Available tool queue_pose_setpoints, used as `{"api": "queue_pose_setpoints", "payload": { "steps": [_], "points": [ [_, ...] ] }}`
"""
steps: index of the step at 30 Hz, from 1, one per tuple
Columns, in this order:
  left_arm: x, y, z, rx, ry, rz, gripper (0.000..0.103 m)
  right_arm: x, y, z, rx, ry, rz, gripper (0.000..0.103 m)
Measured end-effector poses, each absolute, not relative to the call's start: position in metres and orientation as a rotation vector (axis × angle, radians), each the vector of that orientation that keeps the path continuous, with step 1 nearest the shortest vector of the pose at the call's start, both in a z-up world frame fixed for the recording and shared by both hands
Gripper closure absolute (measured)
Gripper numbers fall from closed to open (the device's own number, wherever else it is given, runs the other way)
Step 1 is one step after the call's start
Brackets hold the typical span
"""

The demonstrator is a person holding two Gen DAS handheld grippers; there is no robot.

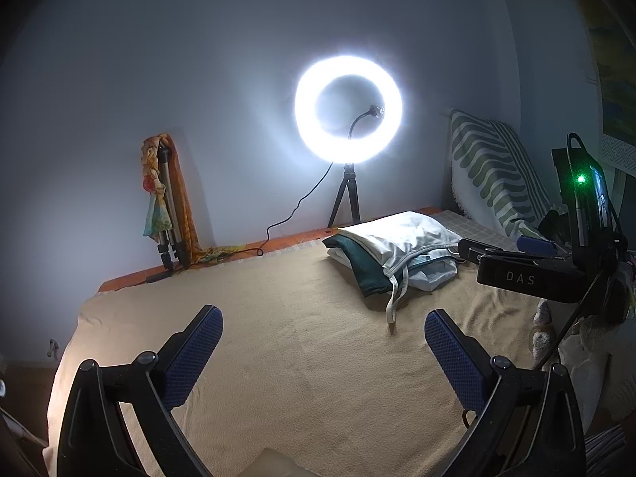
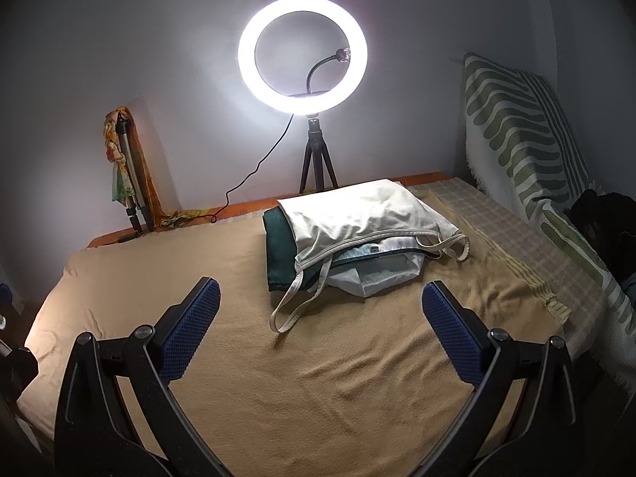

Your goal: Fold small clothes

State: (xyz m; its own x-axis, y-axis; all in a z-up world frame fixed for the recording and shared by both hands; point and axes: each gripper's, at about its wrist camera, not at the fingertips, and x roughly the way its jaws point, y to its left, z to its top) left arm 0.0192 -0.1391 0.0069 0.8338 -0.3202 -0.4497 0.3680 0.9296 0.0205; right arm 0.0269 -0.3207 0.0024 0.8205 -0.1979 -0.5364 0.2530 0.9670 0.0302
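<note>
Both grippers, left gripper (image 1: 322, 332) and right gripper (image 2: 320, 304), hover with jaws spread apart over the tan blanket (image 2: 318, 377), the pile of clothes (image 2: 357, 234) lying untouched just beyond them.

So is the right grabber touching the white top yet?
Apart. In the right wrist view, bare tan blanket shows between the open right gripper and the white top.

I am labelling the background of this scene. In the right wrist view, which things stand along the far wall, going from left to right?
Folded silver tripod draped with a yellow-orange patterned scarf → glowing white ring light on a small black tripod → green-and-white wavy-striped cushion leaning at the right.
</note>
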Motion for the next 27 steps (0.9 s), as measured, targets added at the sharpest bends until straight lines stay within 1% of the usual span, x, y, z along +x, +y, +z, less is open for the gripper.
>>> {"api": "queue_pose_setpoints", "payload": {
  "steps": [27],
  "points": [
    [0.018,-0.134,0.01,0.108,0.448,-0.363,0.0,0.028,-0.31,-0.002,0.091,0.578,-0.218,0.0]
  ]
}}
